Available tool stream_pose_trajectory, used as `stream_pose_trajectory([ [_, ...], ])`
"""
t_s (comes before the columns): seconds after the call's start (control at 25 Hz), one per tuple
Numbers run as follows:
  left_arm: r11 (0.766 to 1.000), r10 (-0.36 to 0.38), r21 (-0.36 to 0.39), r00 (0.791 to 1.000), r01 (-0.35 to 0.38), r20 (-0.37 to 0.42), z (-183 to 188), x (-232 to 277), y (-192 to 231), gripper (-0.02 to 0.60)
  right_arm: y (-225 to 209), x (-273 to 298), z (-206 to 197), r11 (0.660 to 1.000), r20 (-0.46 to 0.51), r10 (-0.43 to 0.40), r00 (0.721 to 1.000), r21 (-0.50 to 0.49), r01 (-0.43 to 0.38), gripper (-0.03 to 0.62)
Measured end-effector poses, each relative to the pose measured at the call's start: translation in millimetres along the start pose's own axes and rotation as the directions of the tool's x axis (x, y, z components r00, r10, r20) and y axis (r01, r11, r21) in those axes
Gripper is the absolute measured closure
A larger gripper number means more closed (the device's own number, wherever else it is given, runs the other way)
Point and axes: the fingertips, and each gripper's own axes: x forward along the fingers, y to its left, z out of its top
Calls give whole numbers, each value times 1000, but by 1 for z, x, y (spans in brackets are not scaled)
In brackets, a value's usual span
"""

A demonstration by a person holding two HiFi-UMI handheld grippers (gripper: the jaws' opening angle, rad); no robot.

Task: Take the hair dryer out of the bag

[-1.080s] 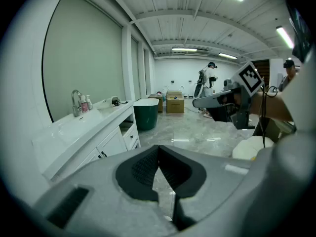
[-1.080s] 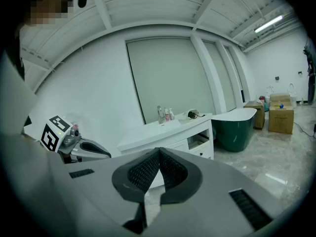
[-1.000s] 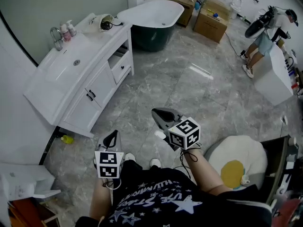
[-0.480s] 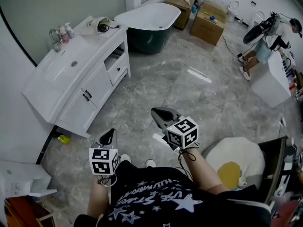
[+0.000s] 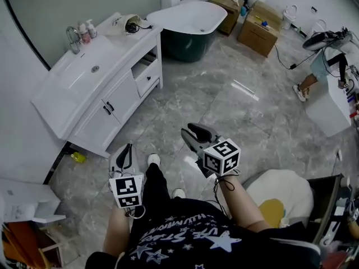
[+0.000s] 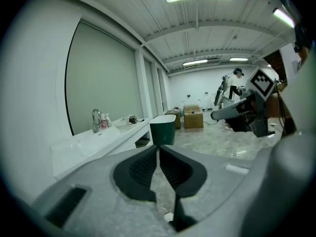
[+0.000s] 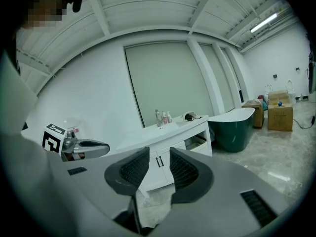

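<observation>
The left gripper (image 5: 127, 149) is holding its 2 jaws pressed together on nothing; the right gripper (image 5: 190, 132) has just been opening its jaws, and nothing is sitting between them. The dark hair dryer (image 5: 133, 25) is lying well ahead of both grippers, off to their left, in the mouth of a pale soft bag (image 5: 119, 22) at the far end of the white vanity surface (image 5: 56, 97); only its dark end and a thin black cord (image 5: 145, 27) are showing. It is probably going to handle as a rigid, fairly light plastic shell, smooth and likely slippery on the barrel; the handle or narrow neck is looking like the safest hold. The limp bag is likely needing the other gripper to pin it, and the cord may be snagging.
</observation>
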Motion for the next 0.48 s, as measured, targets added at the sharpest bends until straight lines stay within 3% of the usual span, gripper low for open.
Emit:
stream_pose_trajectory([
  [0.08,999,-23,-48,1000,23,11,0,11,6,521,-2,14,-1,1000,-11,6,1000,17,-6,428],
  [0.16,995,-63,-80,998,64,16,-1,29,12,364,-8,29,-3,1000,-28,4,1000,28,-4,367],
  [0.32,989,-109,-103,994,109,8,-4,81,30,290,-34,63,-3,999,-69,-19,997,49,22,299],
  [0.48,982,-144,-122,990,143,2,2,138,50,272,-71,104,12,996,-83,-47,995,69,53,286],
])
